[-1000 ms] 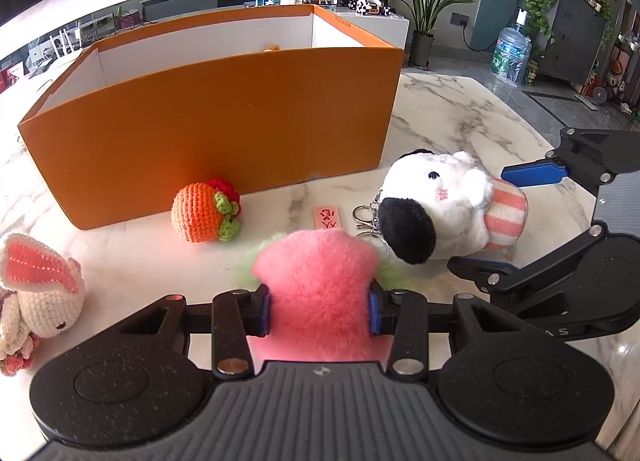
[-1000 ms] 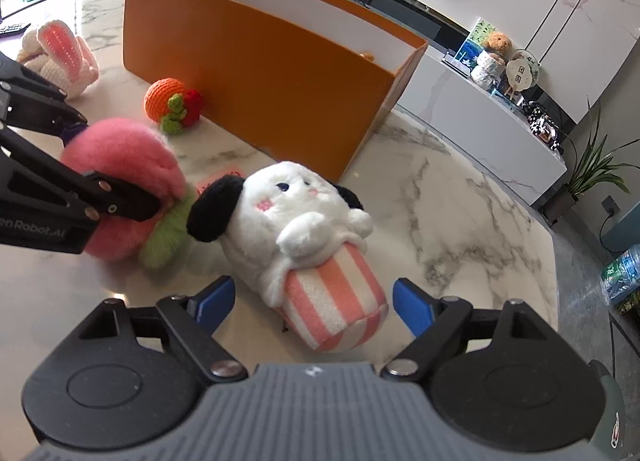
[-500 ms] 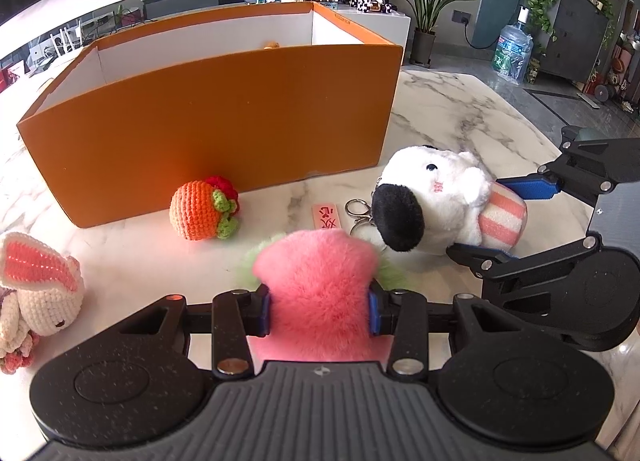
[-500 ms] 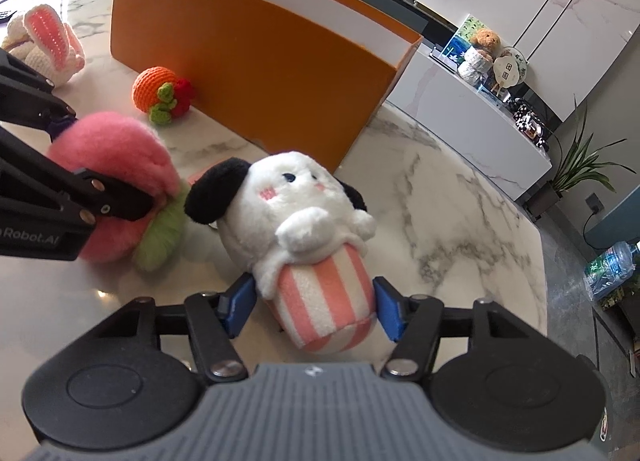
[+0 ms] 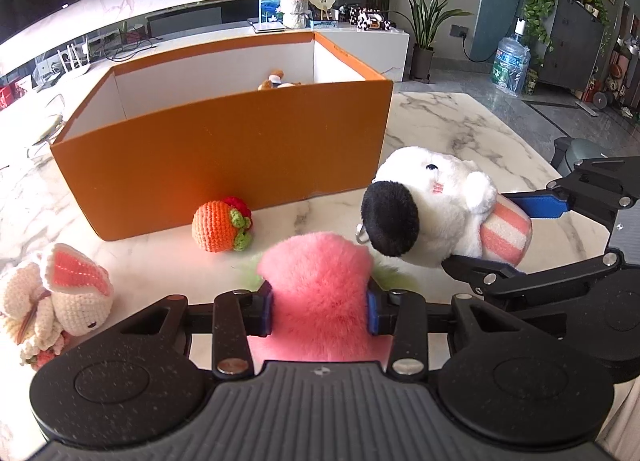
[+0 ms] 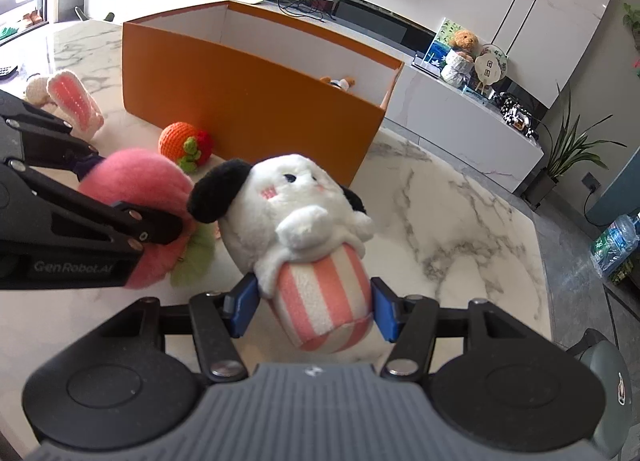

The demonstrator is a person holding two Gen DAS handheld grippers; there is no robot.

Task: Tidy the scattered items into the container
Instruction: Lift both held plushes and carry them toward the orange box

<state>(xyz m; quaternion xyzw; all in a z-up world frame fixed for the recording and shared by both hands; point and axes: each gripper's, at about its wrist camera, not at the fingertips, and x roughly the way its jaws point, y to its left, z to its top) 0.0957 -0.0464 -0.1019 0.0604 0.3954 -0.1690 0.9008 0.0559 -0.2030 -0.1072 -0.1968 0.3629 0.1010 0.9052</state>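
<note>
My left gripper is shut on a pink fluffy peach plush with green leaves, held above the marble table; it also shows in the right wrist view. My right gripper is shut on the striped base of a white dog plush with black ears, lifted off the table; the dog also shows in the left wrist view. The orange box stands behind, open-topped, with a small plush inside.
A crocheted orange fruit lies by the box's front wall. A crocheted rabbit sits at the left on the marble table. A sideboard with ornaments and a water bottle stand beyond.
My right gripper closed on the dog plush's striped base and lifted it. Both grippers rose, so the box interior now shows more.
</note>
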